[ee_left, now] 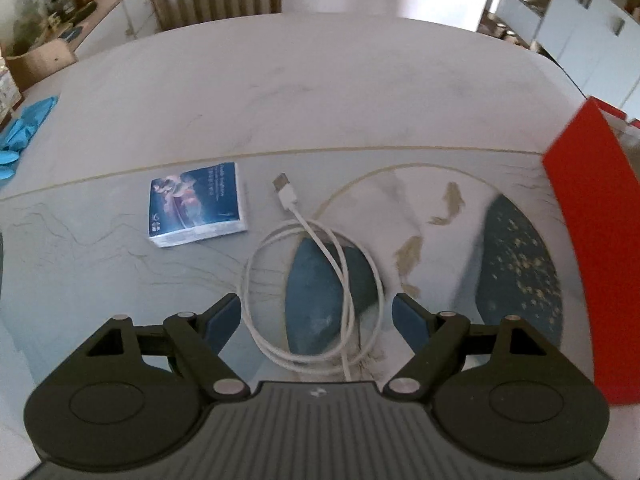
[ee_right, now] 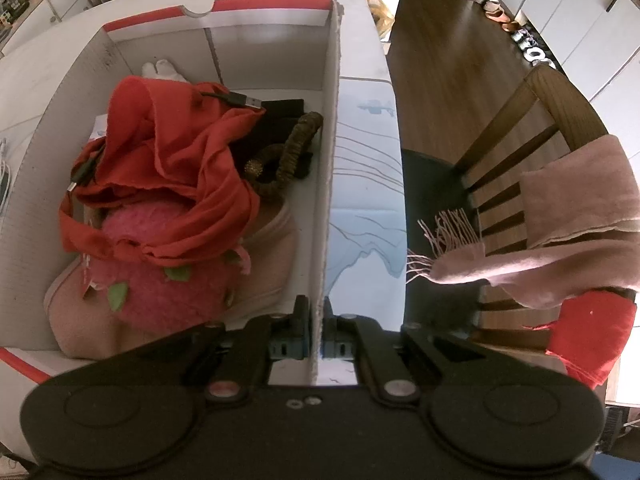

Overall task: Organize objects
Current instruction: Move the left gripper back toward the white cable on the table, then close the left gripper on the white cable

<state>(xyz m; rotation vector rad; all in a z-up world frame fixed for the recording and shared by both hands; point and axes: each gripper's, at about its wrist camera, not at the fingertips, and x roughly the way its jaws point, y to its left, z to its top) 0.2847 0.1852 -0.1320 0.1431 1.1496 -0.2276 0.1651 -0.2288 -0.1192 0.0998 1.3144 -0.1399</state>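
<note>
A coiled white USB cable (ee_left: pixel 316 280) lies on the table, its plug pointing away. My left gripper (ee_left: pixel 317 316) hangs over the coil with its jaws open wide and nothing between the pads. A blue tissue pack (ee_left: pixel 198 204) rests to the left of the cable. In the right wrist view, my right gripper (ee_right: pixel 316 334) is shut on the side wall of the red-and-white cardboard box (ee_right: pixel 330 152). The box holds a red cloth (ee_right: pixel 176 168), a pink plush strawberry (ee_right: pixel 160 280), a black USB cable (ee_right: pixel 236 98) and a brown braided cord (ee_right: pixel 288 152).
The box's red outer wall (ee_left: pixel 592 240) rises at the right in the left wrist view. Blue gloves (ee_left: pixel 24 128) lie at the table's left edge. A wooden chair (ee_right: pixel 516 152) draped with a pink scarf (ee_right: pixel 560 240) stands right of the table (ee_right: pixel 368 184).
</note>
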